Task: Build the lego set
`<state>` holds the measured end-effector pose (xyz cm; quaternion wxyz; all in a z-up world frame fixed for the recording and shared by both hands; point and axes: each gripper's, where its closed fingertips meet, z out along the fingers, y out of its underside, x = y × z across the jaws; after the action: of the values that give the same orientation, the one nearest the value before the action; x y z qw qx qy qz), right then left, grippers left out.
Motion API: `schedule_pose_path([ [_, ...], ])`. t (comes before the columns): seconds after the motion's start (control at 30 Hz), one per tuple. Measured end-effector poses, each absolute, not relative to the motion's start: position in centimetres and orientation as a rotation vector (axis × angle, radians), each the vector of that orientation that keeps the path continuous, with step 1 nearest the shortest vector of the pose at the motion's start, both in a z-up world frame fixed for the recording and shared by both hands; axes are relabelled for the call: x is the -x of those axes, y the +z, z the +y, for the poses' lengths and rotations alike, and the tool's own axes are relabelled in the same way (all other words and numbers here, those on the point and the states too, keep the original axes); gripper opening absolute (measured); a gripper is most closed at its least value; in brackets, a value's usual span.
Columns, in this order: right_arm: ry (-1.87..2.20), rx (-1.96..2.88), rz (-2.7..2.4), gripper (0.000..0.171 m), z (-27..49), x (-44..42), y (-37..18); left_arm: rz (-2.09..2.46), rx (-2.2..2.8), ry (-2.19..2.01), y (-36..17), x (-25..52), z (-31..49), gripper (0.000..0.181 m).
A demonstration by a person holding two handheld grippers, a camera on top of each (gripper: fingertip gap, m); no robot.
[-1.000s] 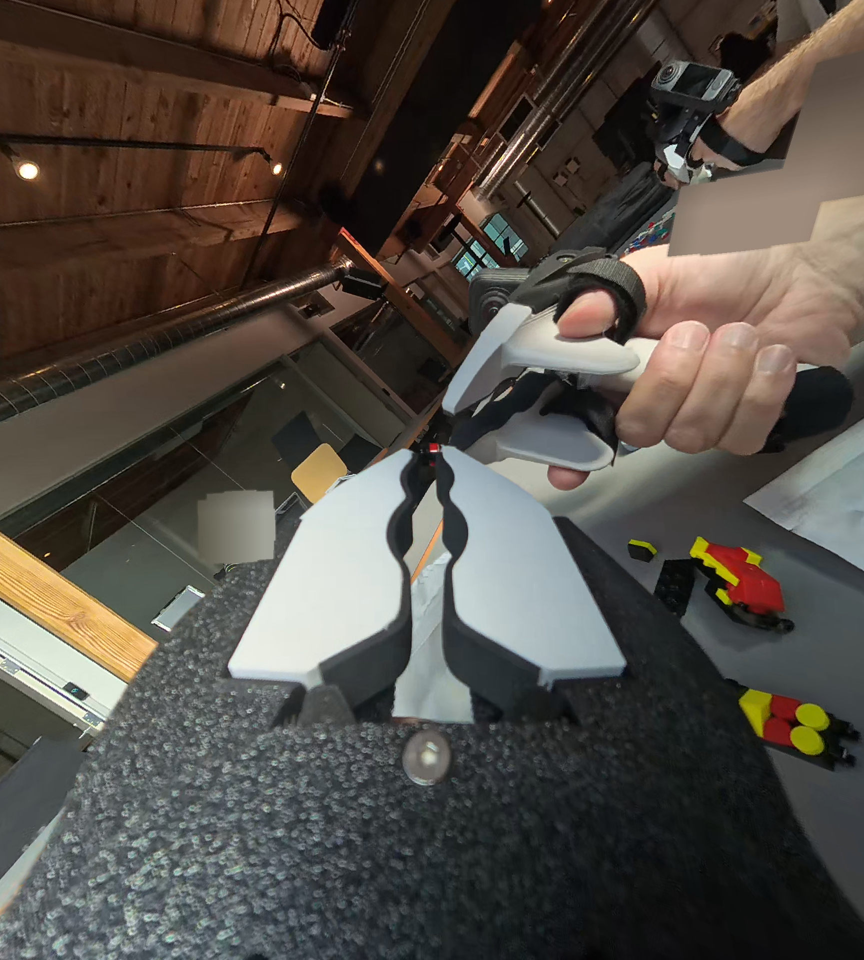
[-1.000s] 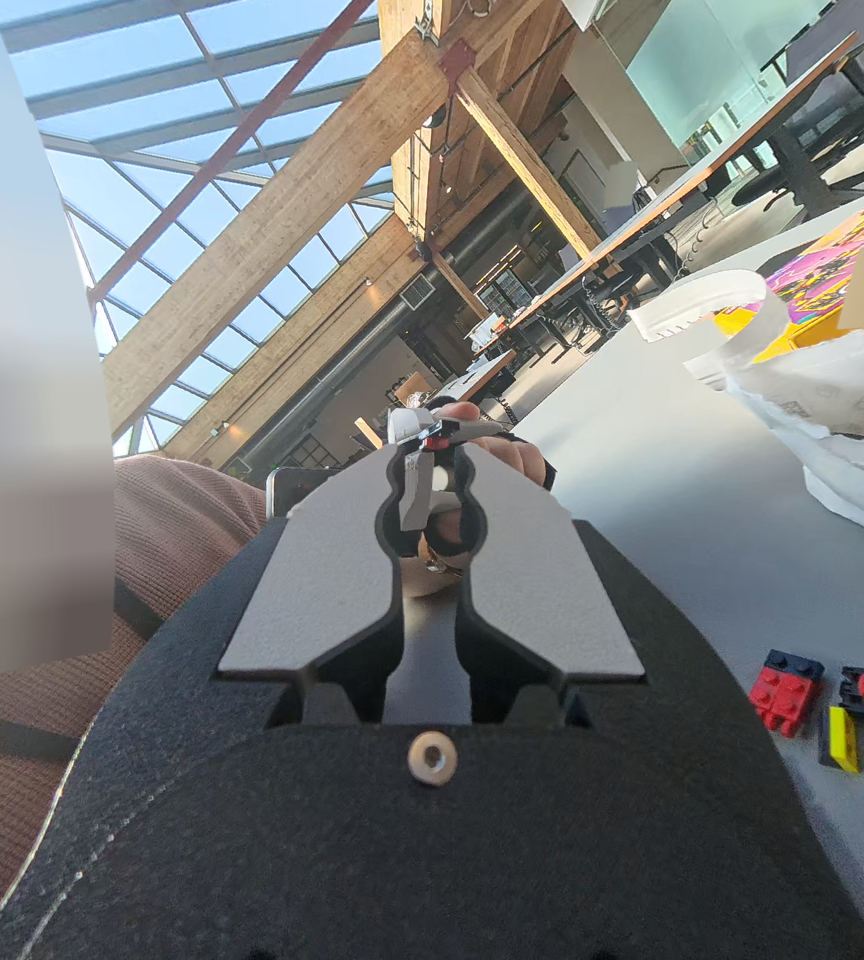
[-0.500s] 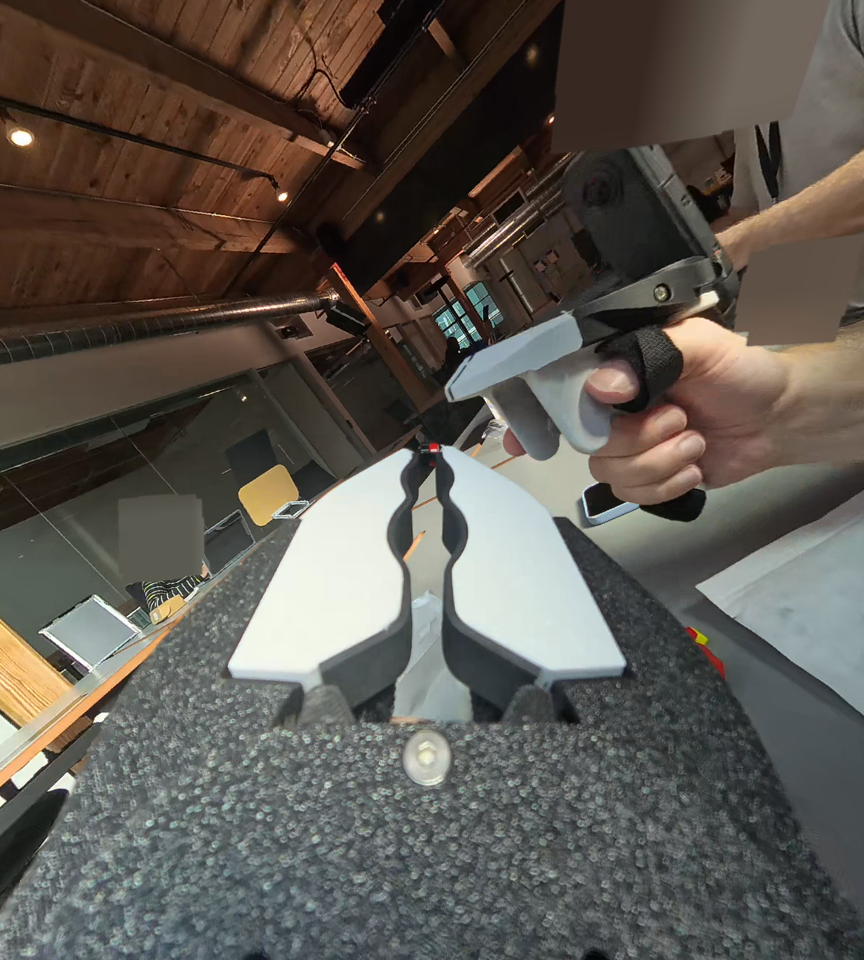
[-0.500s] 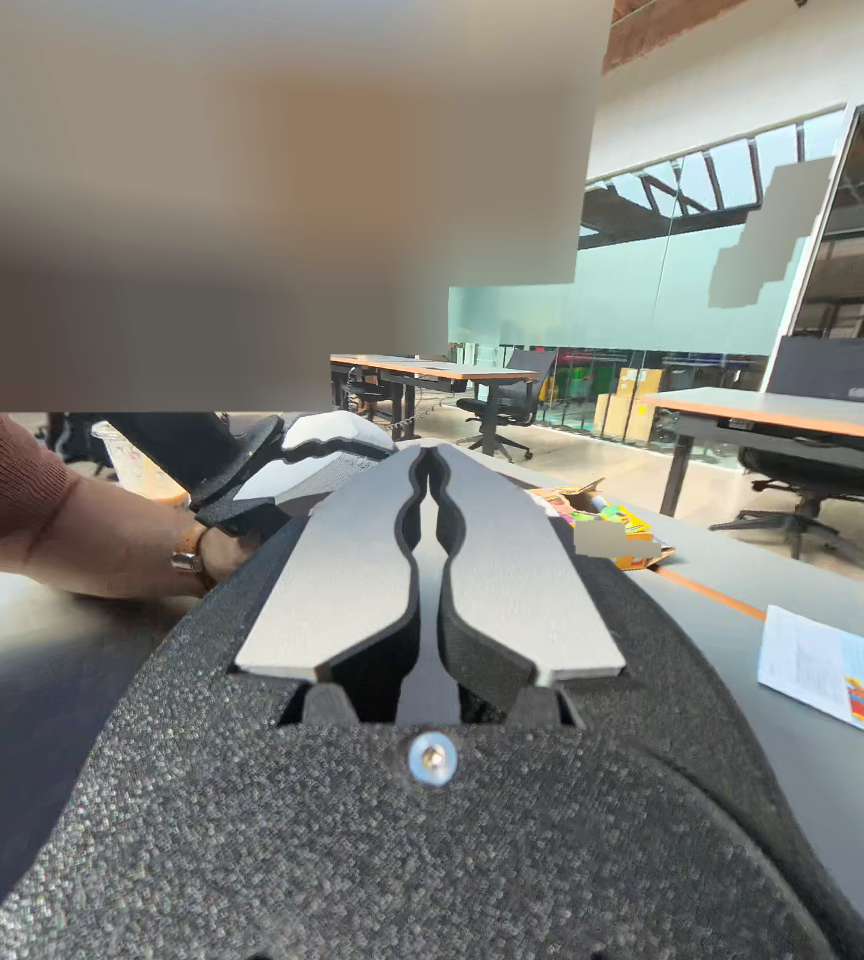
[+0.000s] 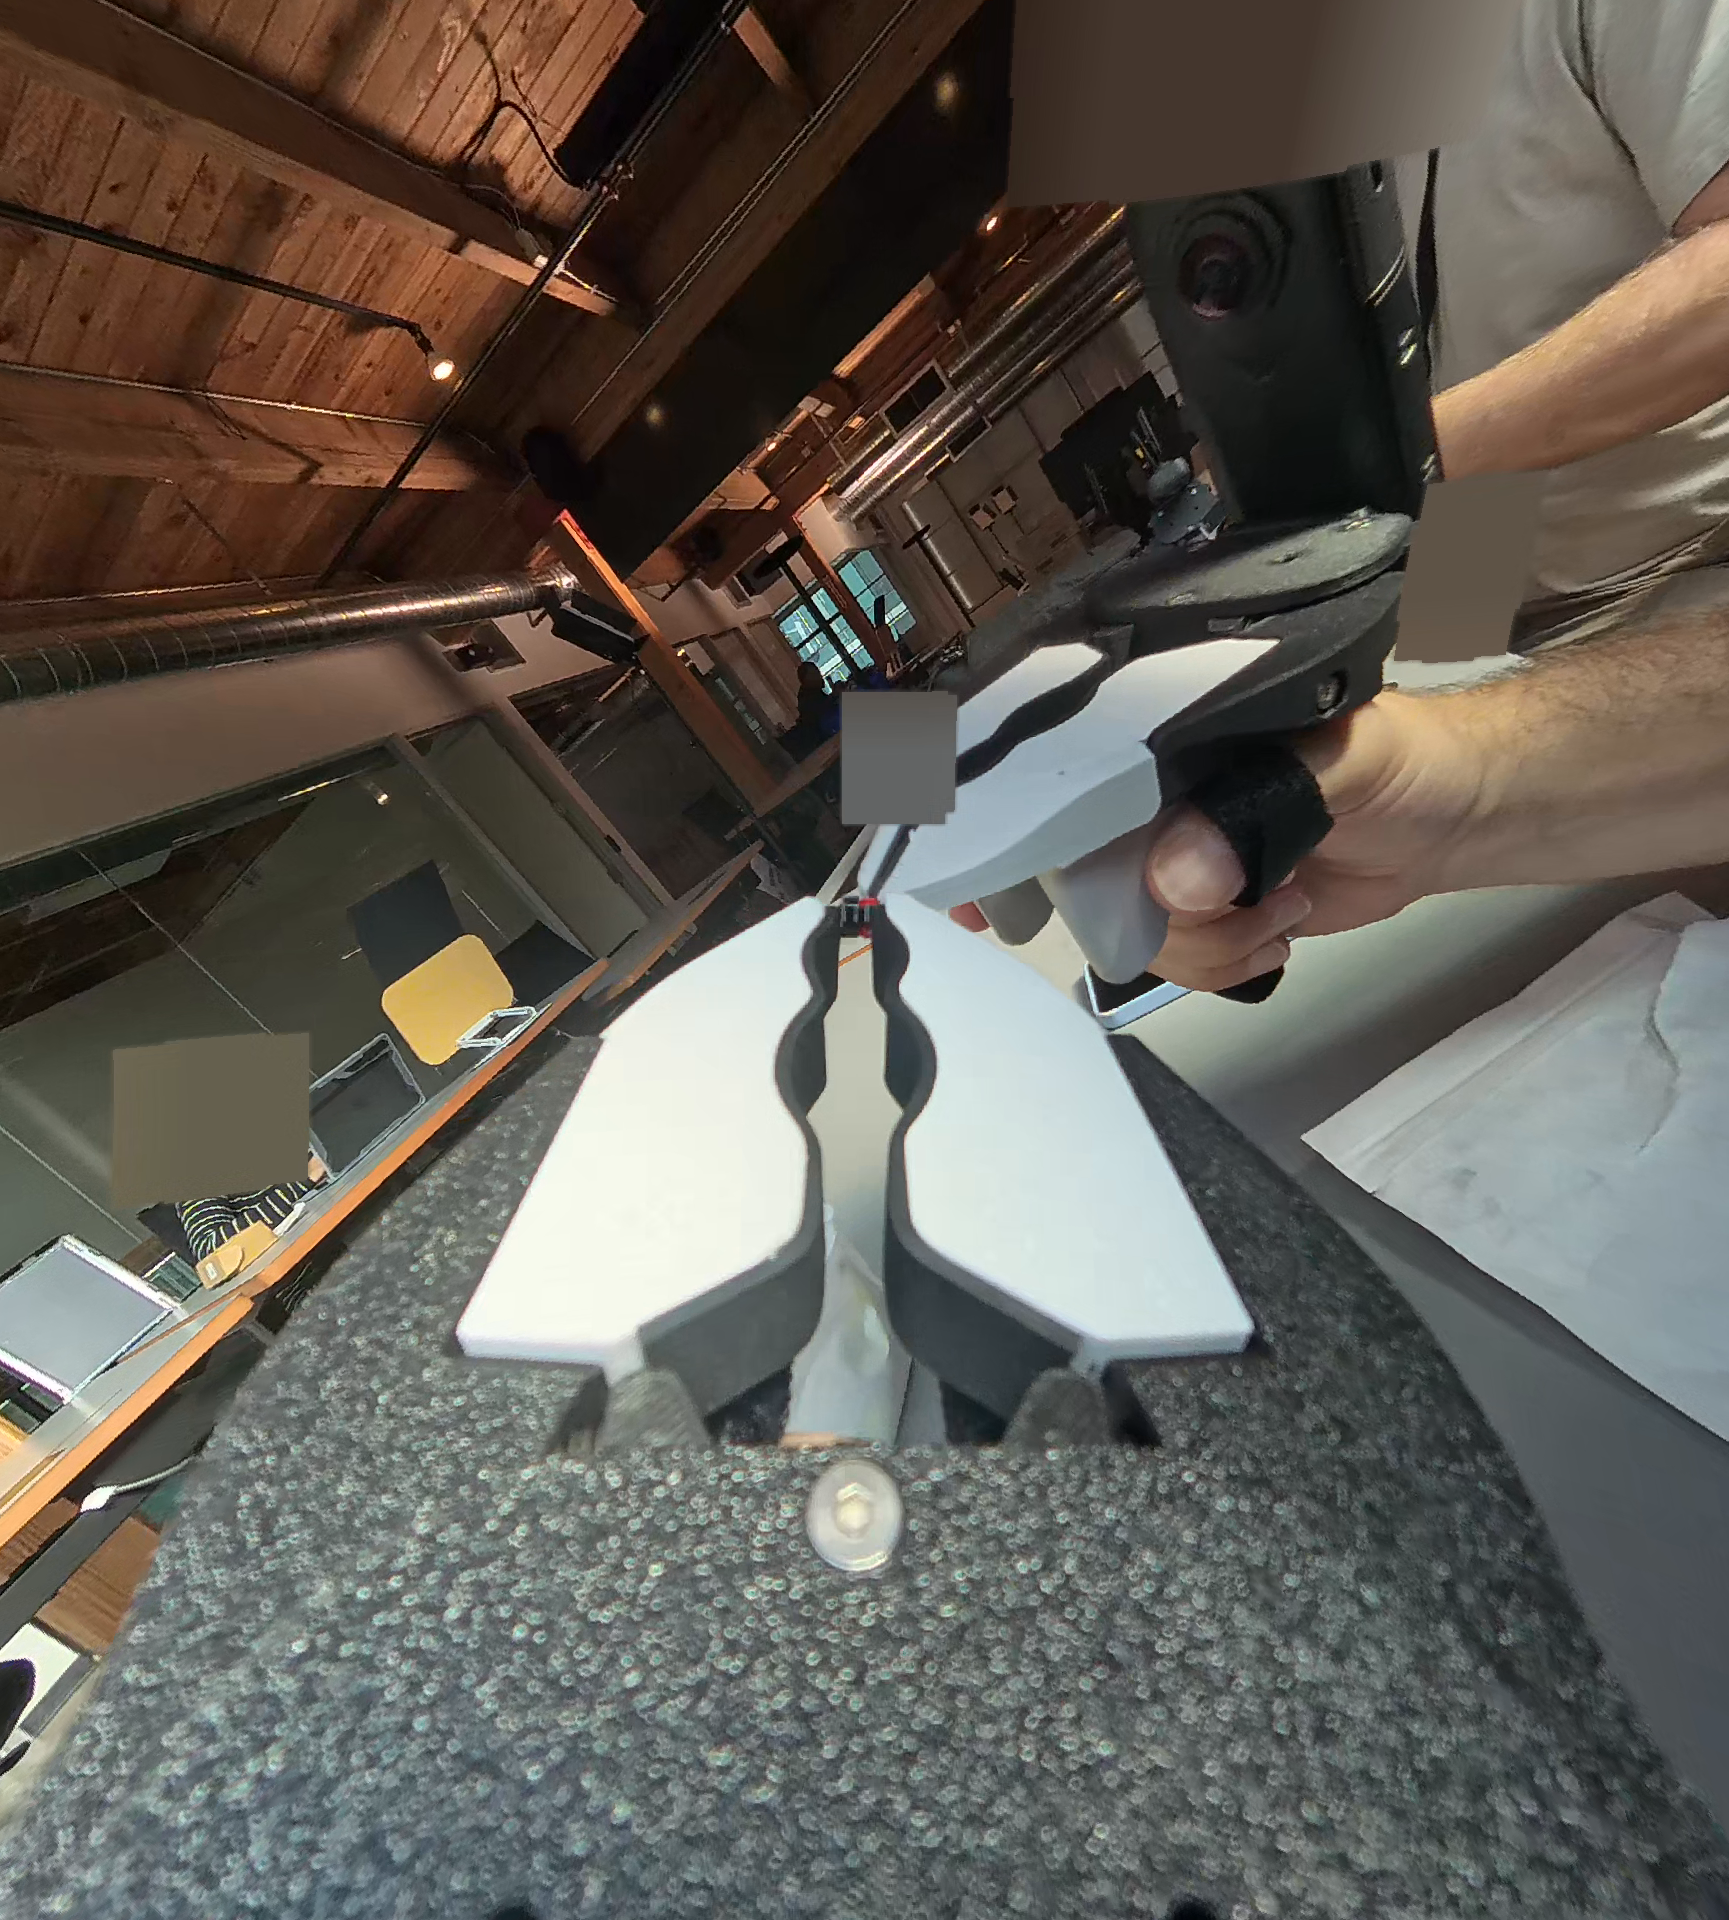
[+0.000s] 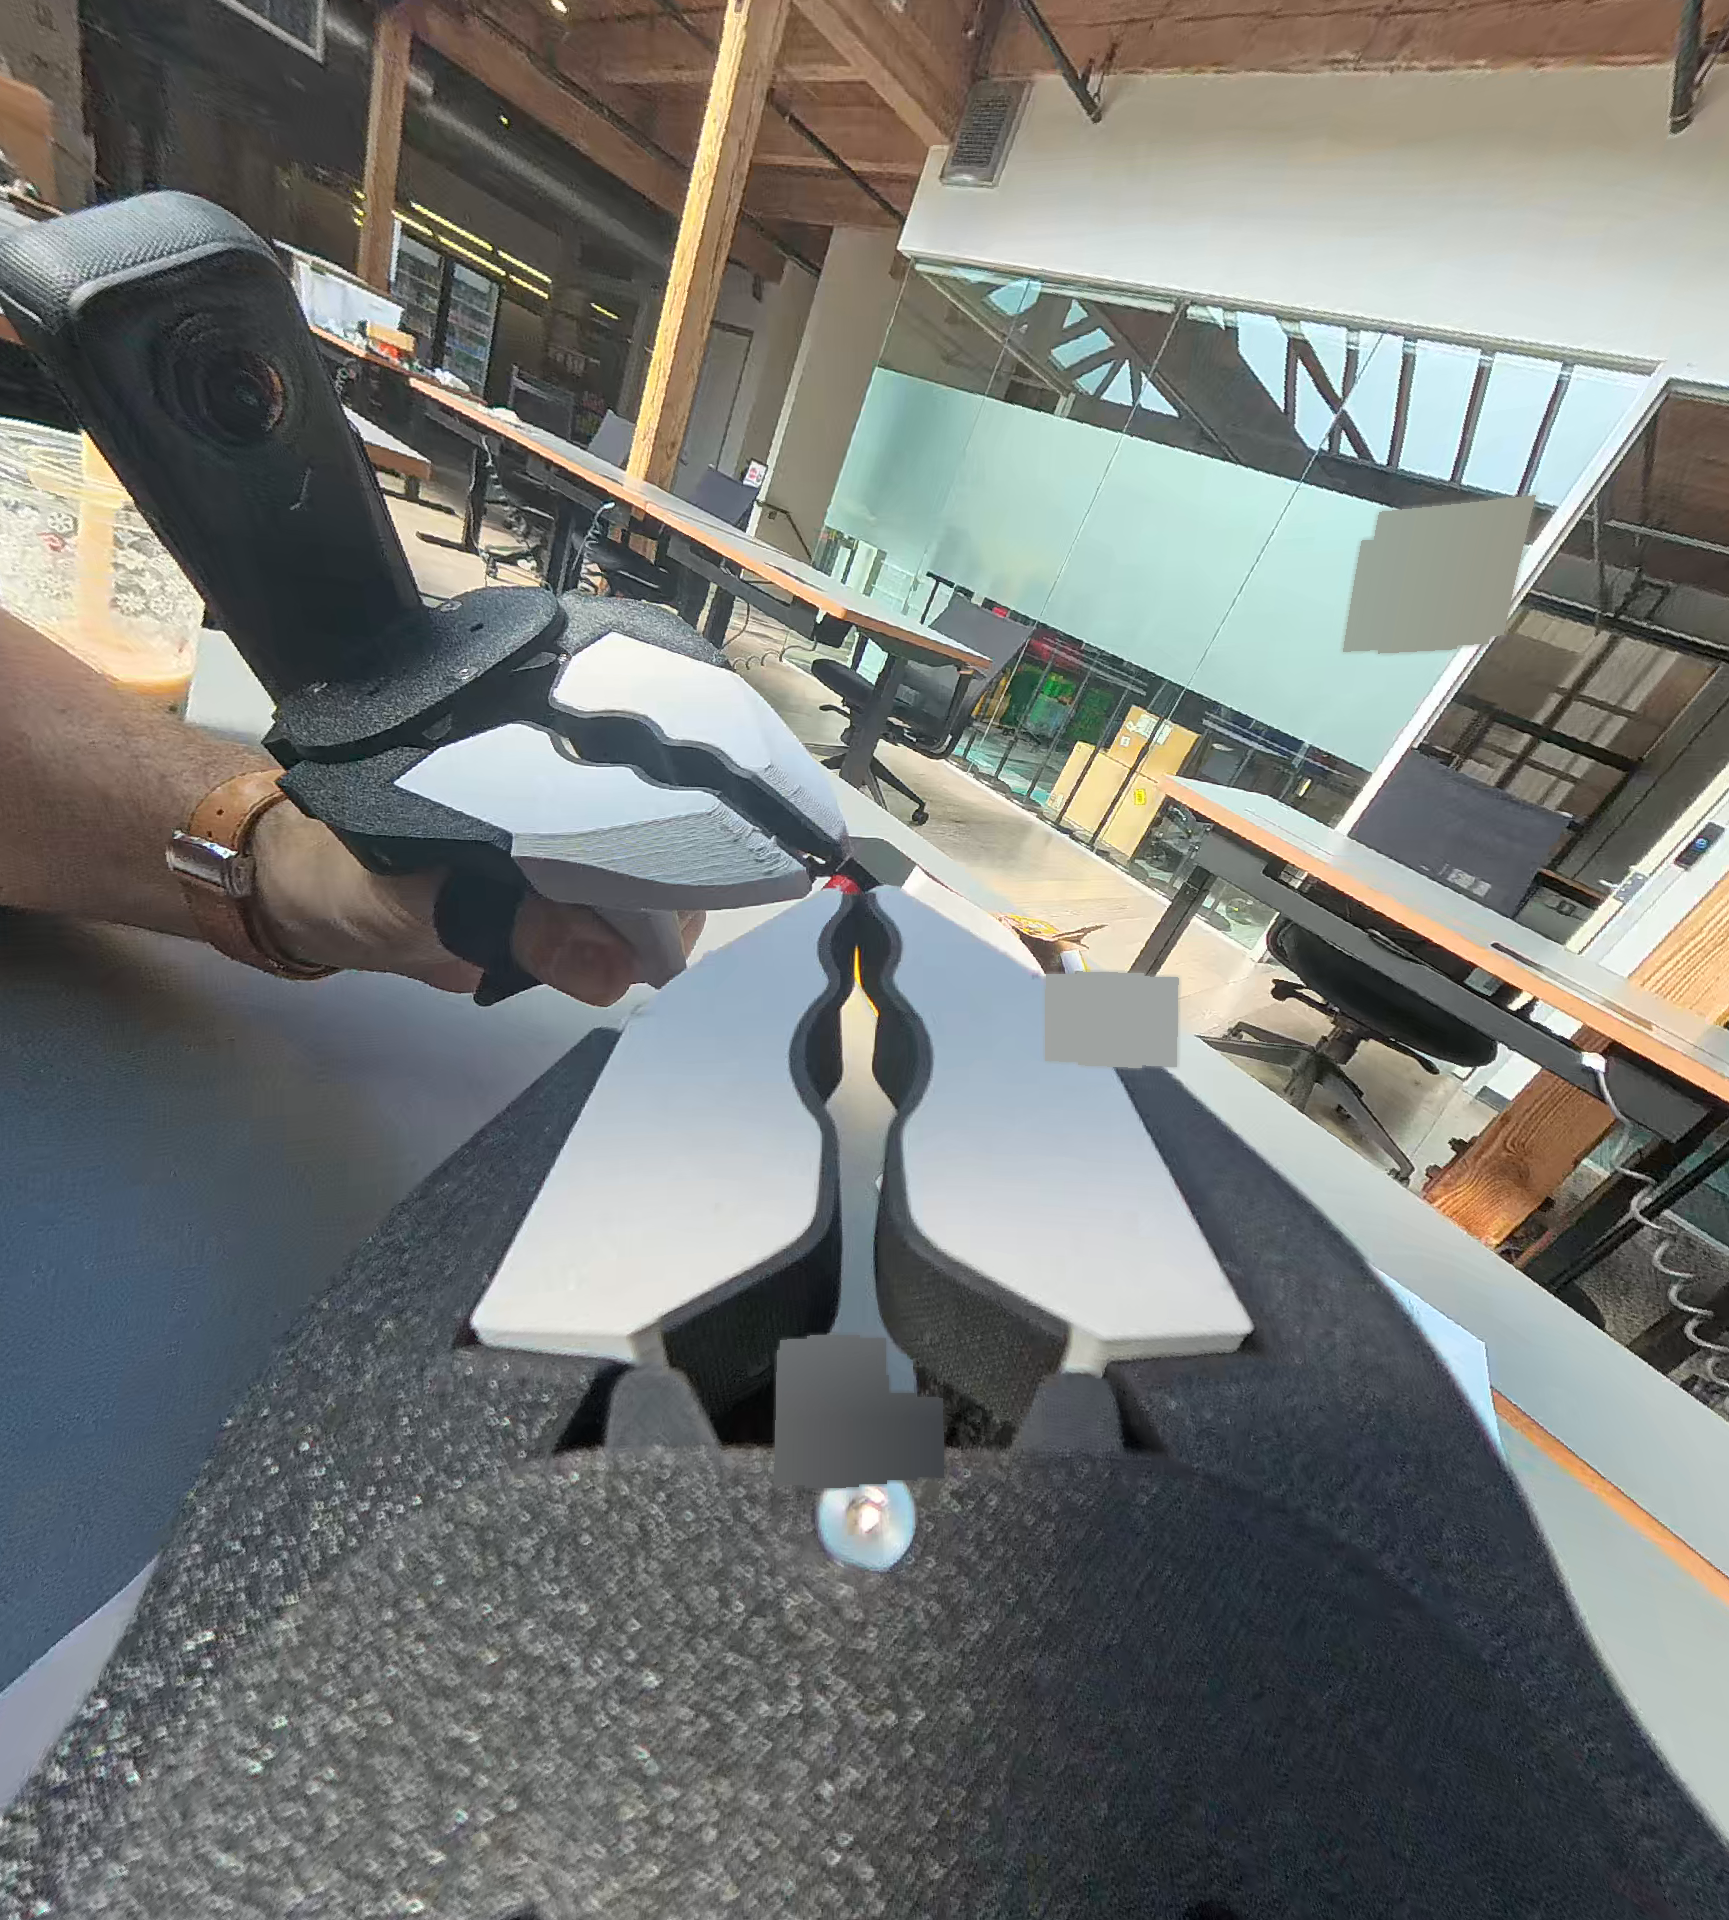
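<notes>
Left wrist view: both grippers' smooth grey wavy jaws pinch one tiny black-and-red lego piece (image 5: 855, 914) between them.

No legible writing, labels or numbers anywhere

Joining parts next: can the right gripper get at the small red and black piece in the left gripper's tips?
Probably yes: the right gripper tips sit beside the red and black piece pinched by the left gripper, nothing between. Its jaws look shut, so it must open first.
</notes>
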<state>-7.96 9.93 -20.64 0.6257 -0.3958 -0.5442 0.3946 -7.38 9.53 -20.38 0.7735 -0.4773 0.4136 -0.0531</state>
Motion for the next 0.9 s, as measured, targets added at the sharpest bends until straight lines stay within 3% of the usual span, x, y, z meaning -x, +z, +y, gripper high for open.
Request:
schedule_pose_path([
  [0.47,0.898,0.919,-1.32,0.009,9.7,8.0,-21.9,0.907,1.138,-0.336,-21.1,7.3,9.8,0.005],
  [0.6,0.784,1.006,-1.32,0.009,12.6,6.3,-22.4,0.906,1.281,-0.356,-23.0,7.8,11.0,0.005],
  [0.73,0.834,1.353,-1.46,0.008,16.9,2.3,-26.8,0.93,1.426,-0.452,-25.5,8.7,11.5,0.005],
  [0.9,0.584,1.431,-1.858,0.011,17.5,0.9,-34.3,1.014,1.492,-0.497,-26.5,9.0,11.8,0.005],
])
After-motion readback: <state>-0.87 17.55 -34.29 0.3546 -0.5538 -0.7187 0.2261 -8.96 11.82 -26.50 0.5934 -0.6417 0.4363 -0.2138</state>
